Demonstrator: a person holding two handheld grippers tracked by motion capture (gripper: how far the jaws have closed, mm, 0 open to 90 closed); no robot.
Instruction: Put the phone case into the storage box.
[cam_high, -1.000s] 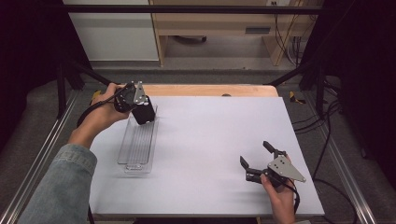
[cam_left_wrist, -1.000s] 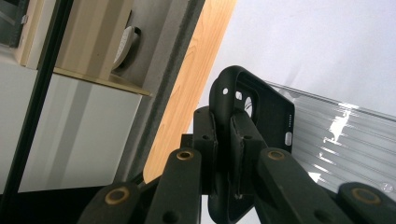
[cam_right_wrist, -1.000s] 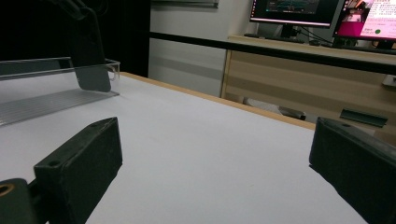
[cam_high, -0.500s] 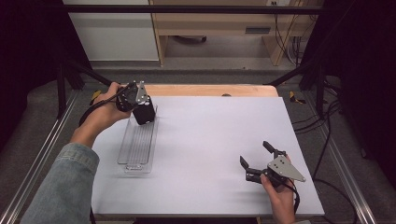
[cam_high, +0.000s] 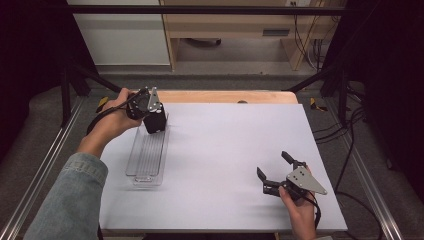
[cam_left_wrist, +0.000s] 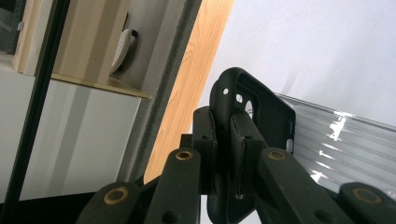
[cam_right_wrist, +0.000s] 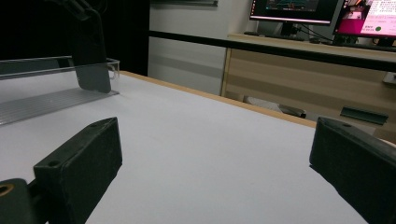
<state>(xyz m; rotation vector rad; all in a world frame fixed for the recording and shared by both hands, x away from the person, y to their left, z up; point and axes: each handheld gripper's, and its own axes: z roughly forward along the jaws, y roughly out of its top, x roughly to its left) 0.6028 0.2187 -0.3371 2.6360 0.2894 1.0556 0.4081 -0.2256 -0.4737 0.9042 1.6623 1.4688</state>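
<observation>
High view: the left gripper (cam_high: 150, 111), at about ten o'clock on the white table (cam_high: 235, 150), has its jaws clamped on a black phone case (cam_high: 155, 121). The case hangs upright over the far end of a clear plastic tray (cam_high: 148, 152); whether it touches the tray floor cannot be told. Left gripper view: the case (cam_left_wrist: 247, 140) is pinched by its side wall. The right gripper (cam_high: 274, 172), at five o'clock, rests spread wide and empty. Judged stage: case gripped and brought to the tray; lowering and letting go remain.
</observation>
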